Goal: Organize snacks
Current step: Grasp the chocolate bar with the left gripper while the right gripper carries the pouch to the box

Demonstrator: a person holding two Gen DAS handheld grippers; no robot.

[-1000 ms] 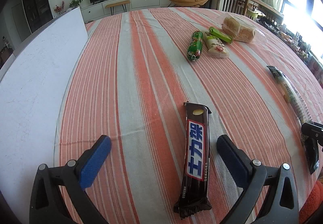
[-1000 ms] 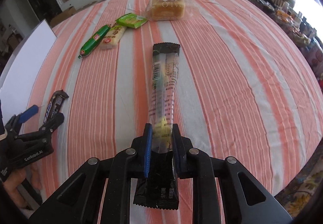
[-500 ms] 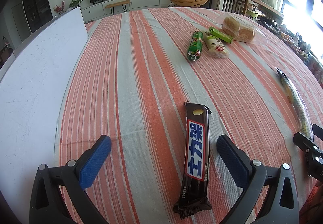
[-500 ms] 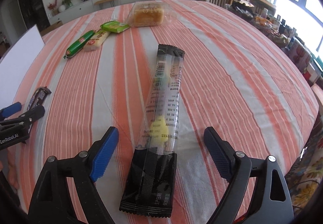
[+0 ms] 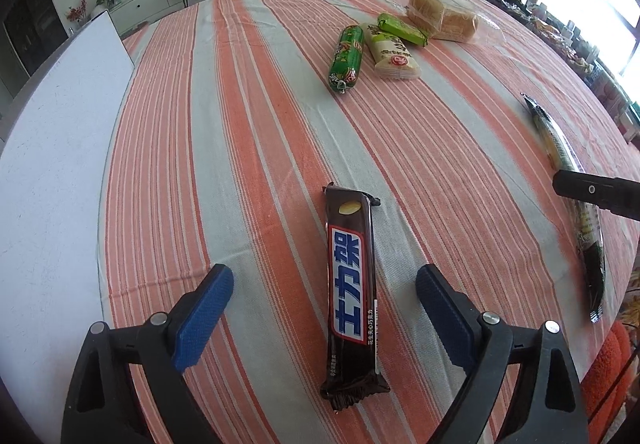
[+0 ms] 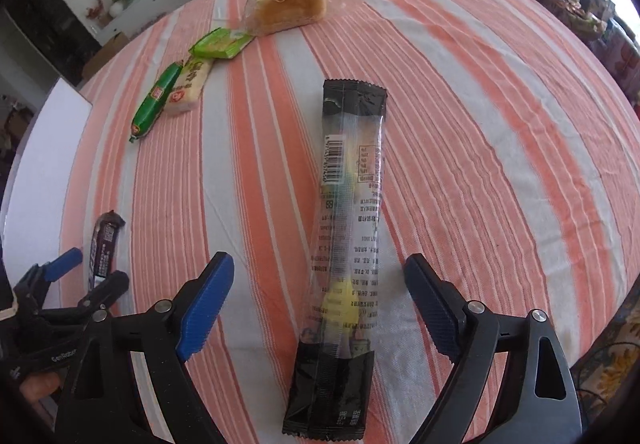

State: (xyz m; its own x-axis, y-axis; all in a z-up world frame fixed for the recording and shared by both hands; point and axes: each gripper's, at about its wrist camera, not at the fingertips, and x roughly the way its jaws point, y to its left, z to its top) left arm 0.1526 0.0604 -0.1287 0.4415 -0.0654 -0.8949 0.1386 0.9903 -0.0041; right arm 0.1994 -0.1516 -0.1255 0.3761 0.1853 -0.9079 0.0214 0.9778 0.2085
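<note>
Both grippers' jaws just narrowing yet wide: left gripper [image 5: 324,308] straddles the 士力架 bar [image 5: 351,290], right gripper [image 6: 318,300] straddles the clear-and-black barcoded snack stick [image 6: 348,240], neither pinched

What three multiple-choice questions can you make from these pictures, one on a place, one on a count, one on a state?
1. Where does the chocolate bar lie?
A. between the left gripper's fingers
B. on the bread
C. on the white board

2. How many snacks lie on the tablecloth?
A. three
B. six
C. nine

3. How does the right gripper stand to the long packet?
A. shut on it
B. open, packet between the fingers
C. far from it

Answers: 1 A, blue pads flank the bar. 2 B, bar, packet, sausage, wafer, green pack, bread. 3 B, gaps show on both sides.
</note>
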